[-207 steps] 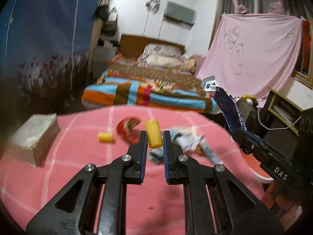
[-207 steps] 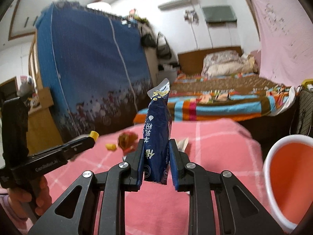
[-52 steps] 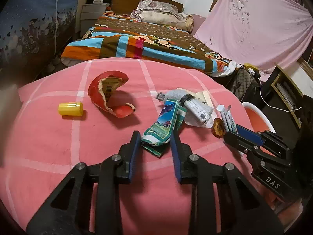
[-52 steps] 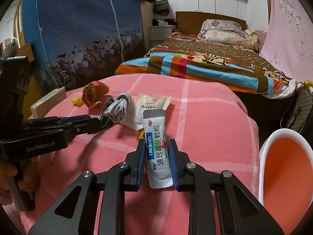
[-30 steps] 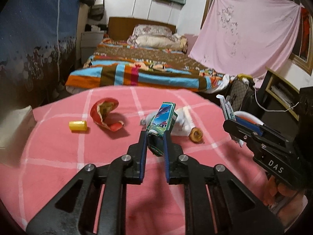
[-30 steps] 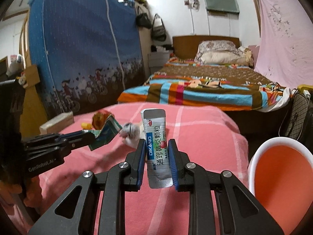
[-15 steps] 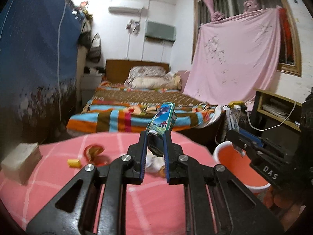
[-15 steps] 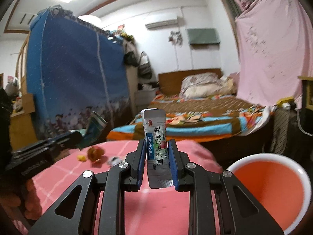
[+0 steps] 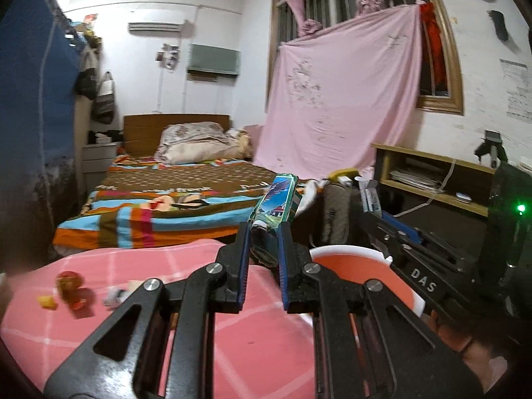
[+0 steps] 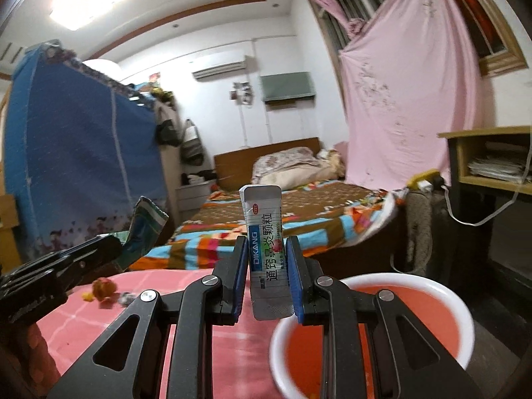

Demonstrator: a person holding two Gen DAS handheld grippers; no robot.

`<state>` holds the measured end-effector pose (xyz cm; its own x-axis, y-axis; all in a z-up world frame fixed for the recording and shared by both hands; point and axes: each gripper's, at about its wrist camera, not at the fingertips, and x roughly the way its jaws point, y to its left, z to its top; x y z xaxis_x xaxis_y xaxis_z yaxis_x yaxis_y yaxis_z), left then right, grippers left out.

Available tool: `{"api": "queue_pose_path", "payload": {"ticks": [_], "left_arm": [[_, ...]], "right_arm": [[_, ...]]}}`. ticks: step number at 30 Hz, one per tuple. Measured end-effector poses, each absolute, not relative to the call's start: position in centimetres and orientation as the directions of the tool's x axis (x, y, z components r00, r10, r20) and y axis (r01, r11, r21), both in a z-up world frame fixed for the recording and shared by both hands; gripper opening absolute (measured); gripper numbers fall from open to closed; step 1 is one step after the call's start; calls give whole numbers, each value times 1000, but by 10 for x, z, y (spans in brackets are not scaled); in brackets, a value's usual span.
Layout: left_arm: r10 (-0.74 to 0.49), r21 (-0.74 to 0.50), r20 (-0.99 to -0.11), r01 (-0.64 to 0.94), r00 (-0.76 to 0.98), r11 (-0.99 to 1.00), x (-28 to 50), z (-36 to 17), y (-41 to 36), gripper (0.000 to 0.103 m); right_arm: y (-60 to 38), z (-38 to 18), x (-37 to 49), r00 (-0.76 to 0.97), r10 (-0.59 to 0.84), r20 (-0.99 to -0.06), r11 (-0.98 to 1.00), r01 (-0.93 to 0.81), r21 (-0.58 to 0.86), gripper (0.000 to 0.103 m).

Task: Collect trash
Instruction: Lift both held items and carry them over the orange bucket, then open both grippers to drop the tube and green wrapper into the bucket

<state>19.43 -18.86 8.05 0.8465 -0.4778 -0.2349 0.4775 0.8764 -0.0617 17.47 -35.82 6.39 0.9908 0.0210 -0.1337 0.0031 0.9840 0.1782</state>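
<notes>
My left gripper (image 9: 262, 232) is shut on a crumpled green and blue wrapper (image 9: 274, 211) and holds it up above the pink table, near the orange bin (image 9: 359, 274). My right gripper (image 10: 267, 259) is shut on a silver and blue DIKANG sachet (image 10: 266, 246) and holds it upright just left of the bin (image 10: 392, 319). The left gripper (image 10: 109, 246) with its wrapper (image 10: 144, 229) shows at the left of the right wrist view. The right gripper (image 9: 372, 206) shows at the right of the left wrist view.
The pink checked tablecloth (image 9: 199, 299) carries a red peel scrap (image 9: 68, 282), a yellow piece (image 9: 46, 301) and a grey scrap (image 9: 113, 296) at its far left. Beyond are a striped bed (image 9: 159, 212), a blue wardrobe (image 10: 76, 173) and a wooden shelf (image 9: 432, 179).
Both grippers have risen and swung right toward the orange bin, each still holding its item. The table litter now lies farther away at the left.
</notes>
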Motion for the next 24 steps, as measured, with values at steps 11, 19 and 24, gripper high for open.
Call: {"api": "queue_pose_path", "payload": {"ticks": [11, 19, 24], "left_arm": [[-568, -93, -341, 575, 749, 813, 205, 65, -242, 0], [-602, -164, -456, 603, 656, 781, 224, 47, -269, 0], [-610, -213, -504, 596, 612, 774, 233, 40, -277, 0]], "right_arm": [[-405, 50, 171, 976, -78, -203, 963, 126, 236, 21], [-422, 37, 176, 948, -104, -302, 946, 187, 263, 21], [-426, 30, 180, 929, -105, -354, 943, 206, 261, 22]]}}
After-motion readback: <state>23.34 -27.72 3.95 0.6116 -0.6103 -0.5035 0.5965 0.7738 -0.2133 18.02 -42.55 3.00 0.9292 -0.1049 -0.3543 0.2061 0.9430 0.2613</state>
